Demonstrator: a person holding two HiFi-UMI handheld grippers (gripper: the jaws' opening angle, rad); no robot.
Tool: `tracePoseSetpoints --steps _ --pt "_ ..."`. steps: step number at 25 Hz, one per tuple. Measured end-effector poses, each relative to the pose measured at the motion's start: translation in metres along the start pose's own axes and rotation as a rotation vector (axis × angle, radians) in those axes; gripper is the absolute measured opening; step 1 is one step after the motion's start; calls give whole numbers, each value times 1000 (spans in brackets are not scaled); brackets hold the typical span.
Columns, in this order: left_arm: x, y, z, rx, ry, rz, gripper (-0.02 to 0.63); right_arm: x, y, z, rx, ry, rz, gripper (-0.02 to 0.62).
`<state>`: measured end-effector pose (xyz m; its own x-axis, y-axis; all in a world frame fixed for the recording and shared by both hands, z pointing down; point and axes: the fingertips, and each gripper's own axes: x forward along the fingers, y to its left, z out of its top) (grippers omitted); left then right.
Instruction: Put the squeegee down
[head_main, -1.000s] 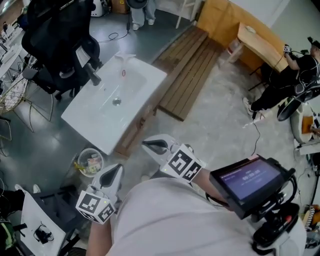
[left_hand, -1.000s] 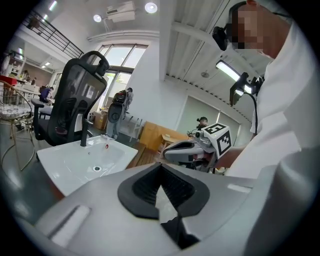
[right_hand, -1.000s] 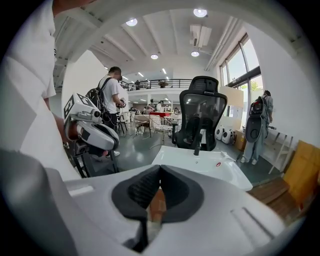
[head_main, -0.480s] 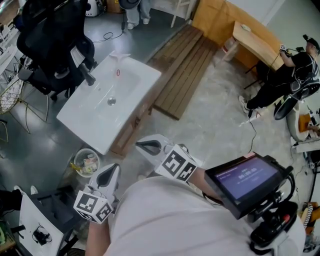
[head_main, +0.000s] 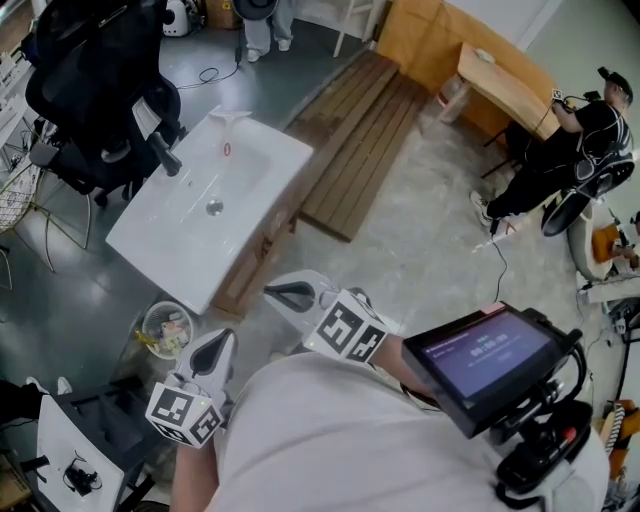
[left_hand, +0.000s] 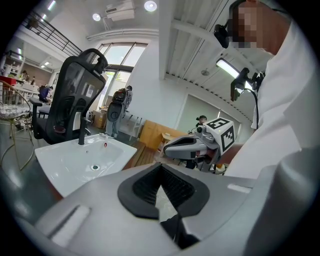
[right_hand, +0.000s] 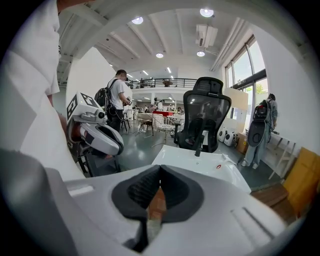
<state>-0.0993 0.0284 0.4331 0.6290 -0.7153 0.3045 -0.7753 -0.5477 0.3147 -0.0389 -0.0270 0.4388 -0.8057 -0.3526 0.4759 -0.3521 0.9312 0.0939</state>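
Both grippers hang close to the person's white shirt, with nothing in either. My left gripper (head_main: 215, 350) is shut, its dark pads meeting at the tips (left_hand: 161, 167). My right gripper (head_main: 285, 292) is shut too, pads together (right_hand: 160, 169). Each shows in the other's view: the right gripper (left_hand: 187, 146) and the left gripper (right_hand: 97, 137). Ahead stands a white sink (head_main: 160, 240) with a black faucet (head_main: 163, 155). A pale flat thing (head_main: 232, 117) lies on its far corner; I cannot tell whether it is the squeegee. A small red thing (head_main: 227, 149) lies in the basin.
A black office chair (head_main: 90, 90) stands behind the sink. A small bin (head_main: 165, 328) with rubbish sits on the floor by the sink's near corner. Wooden planks (head_main: 355, 140) lie to the right. A person (head_main: 565, 150) sits at the far right. A screen device (head_main: 480, 360) hangs at the chest.
The sink and floor have drifted a little left and up in the head view as the head turned. Both grippers have kept their place and stayed shut.
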Motion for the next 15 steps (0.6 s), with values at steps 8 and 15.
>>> tracePoseSetpoints --steps 8,15 --pt "6 0 -1 5 -2 -14 7 -2 -4 -3 -4 14 -12 3" --pt "7 2 -5 6 5 -22 7 -4 -10 -2 -8 14 -30 3"
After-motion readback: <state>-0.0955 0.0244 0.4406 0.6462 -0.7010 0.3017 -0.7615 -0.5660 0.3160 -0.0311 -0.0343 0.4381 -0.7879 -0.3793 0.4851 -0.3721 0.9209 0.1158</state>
